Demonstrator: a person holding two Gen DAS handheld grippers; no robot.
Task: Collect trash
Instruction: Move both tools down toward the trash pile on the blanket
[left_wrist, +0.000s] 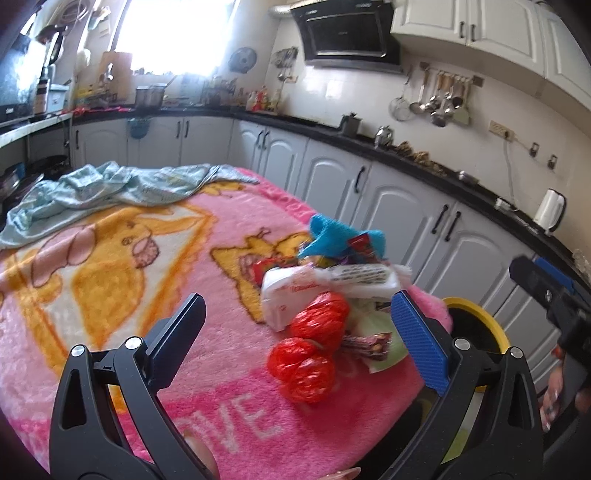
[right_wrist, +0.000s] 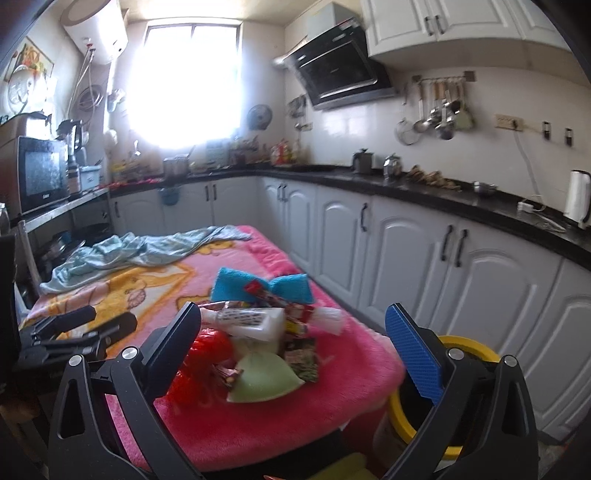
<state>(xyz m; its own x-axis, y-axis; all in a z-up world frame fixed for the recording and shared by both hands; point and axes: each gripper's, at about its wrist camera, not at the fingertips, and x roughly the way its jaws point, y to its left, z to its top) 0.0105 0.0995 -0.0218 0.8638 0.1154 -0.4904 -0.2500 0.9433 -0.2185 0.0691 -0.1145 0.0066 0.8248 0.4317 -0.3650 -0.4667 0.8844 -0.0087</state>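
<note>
Left wrist view had the left gripper (left_wrist: 295, 325) hovering level above the pink blanket (left_wrist: 110, 295) on the bench, fingers (left_wrist: 421, 339) spread wide and gripping nothing. Between them lay the trash pile (left_wrist: 325, 288): three crumpled red bags (left_wrist: 319, 319), one white packet (left_wrist: 332, 286), one blue cloth (left_wrist: 332, 232), one pale green pouch (left_wrist: 384, 354) and a few small wrappers. Right wrist view showed the right gripper (right_wrist: 291, 325) held over the bench's near end, fingers (right_wrist: 413, 350) equally wide, touching nothing. One yellow-rimmed bin (right_wrist: 476, 350) stood just beside the bench
</note>
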